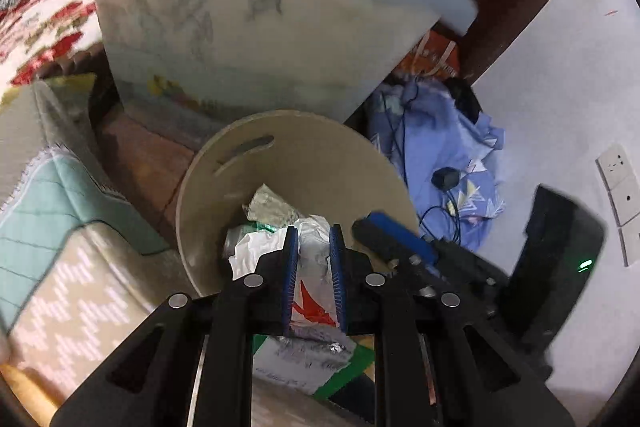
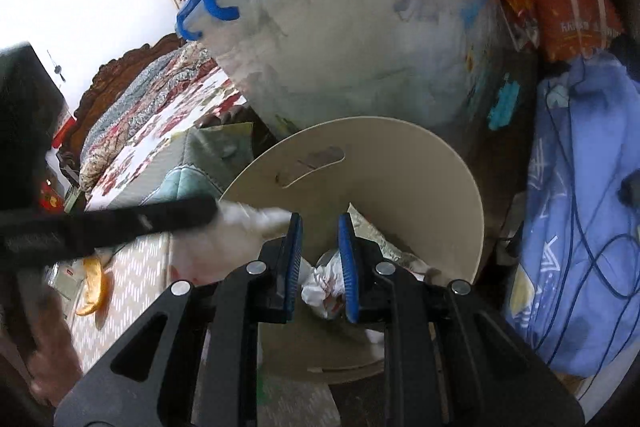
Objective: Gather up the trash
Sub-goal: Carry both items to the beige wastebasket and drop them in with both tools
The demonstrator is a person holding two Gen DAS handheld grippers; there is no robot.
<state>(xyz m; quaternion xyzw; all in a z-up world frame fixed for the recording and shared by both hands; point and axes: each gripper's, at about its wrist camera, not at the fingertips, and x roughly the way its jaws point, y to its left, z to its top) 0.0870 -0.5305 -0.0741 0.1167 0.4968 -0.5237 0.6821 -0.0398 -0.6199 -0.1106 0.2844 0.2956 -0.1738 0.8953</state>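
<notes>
A beige round trash bin (image 1: 304,147) stands on the floor with crumpled wrappers and foil (image 1: 272,207) inside. My left gripper (image 1: 314,233) is shut on a white and silver wrapper with a red mark (image 1: 314,303) and holds it over the bin's near rim. The bin also shows in the right wrist view (image 2: 400,163), with crumpled white trash (image 2: 324,291) inside. My right gripper (image 2: 320,221) is open and empty above the bin. The left gripper's finger (image 2: 160,217) with its white wrapper (image 2: 248,227) comes in from the left in that view.
A large clear storage tub with blue clips (image 1: 256,19) stands just behind the bin. A blue cloth with cables (image 1: 440,163) lies to the right. A bed with a flowered quilt (image 2: 160,107) and a patterned mat (image 1: 68,291) lie to the left. A banana peel (image 2: 94,283) lies on the mat.
</notes>
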